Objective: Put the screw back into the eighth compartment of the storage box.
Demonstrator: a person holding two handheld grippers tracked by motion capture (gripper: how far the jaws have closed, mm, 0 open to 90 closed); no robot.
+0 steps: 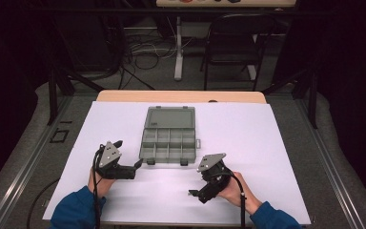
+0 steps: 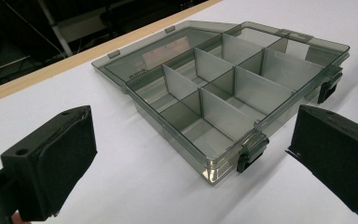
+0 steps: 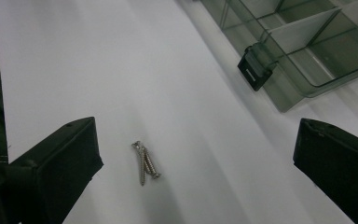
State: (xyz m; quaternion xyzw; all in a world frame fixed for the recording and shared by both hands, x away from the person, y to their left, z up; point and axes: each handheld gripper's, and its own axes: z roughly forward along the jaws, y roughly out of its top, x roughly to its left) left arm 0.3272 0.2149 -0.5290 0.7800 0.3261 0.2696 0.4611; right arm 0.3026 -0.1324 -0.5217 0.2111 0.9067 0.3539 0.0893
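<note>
A smoky clear compartment box (image 1: 168, 143) lies open in the middle of the white sheet, its lid (image 1: 169, 118) flat behind it. Its compartments look empty. My left gripper (image 1: 128, 153) is open just off the box's near left corner; in the left gripper view (image 2: 193, 140) the jaws stand wide apart, facing the box (image 2: 186, 154) with nothing between them. My right gripper (image 1: 196, 183) is open near the front edge, below the box's right side. In the right gripper view (image 3: 196, 149) two or three small metal screws (image 3: 145, 163) lie on the sheet between the jaws, untouched.
The white sheet (image 1: 248, 143) covers most of a wooden table (image 1: 181, 96). A black latch (image 3: 254, 67) sits on the box's front wall. A dark chair (image 1: 231, 43) and loose cables stand on the floor beyond the table.
</note>
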